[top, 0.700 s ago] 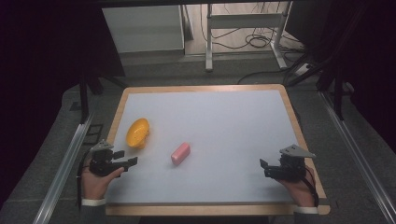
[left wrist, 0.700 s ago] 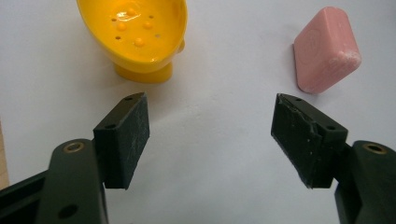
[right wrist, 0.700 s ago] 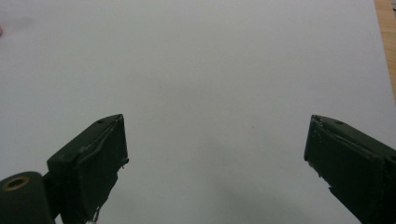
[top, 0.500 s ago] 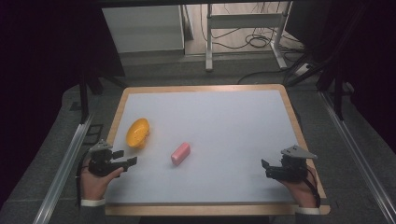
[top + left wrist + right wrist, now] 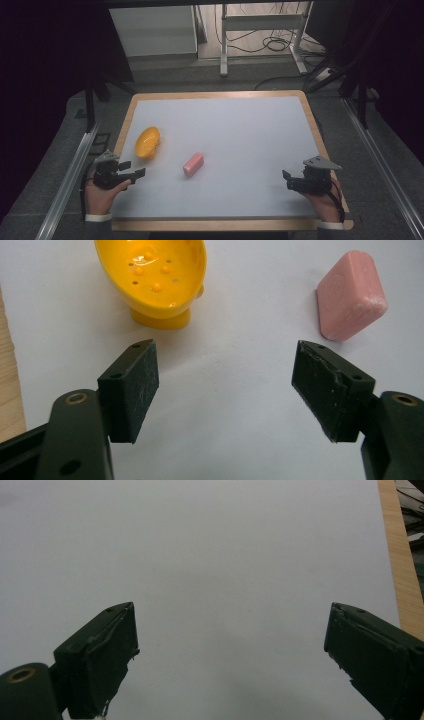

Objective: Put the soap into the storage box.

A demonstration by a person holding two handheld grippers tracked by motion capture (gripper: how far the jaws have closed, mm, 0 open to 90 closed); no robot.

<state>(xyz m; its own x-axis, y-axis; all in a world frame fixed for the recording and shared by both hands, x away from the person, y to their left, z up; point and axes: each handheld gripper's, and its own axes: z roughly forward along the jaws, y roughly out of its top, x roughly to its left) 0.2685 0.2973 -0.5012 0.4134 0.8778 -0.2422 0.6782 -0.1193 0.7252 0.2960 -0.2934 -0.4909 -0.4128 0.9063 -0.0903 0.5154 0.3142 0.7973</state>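
A yellow soap dish [image 5: 147, 142] with a perforated bowl stands at the left of the white table top, and a pink soap bar [image 5: 193, 164] lies a little to its right. My left gripper [image 5: 133, 169] rests near the table's front left, below the dish, pointing right. Its own view has its jaws open [image 5: 225, 380] with nothing between them; the dish [image 5: 155, 275] is just ahead on the left and the soap [image 5: 351, 295] ahead on the right. My right gripper [image 5: 287, 180] sits at the front right, jaws open [image 5: 230, 650] over bare white surface.
The table has a wooden rim [image 5: 220, 94], which runs along the right of the right gripper view [image 5: 400, 565]. Metal rails [image 5: 67, 180] flank both sides of the table. Behind it stand a white cabinet [image 5: 152, 30] and a metal frame with cables [image 5: 265, 25].
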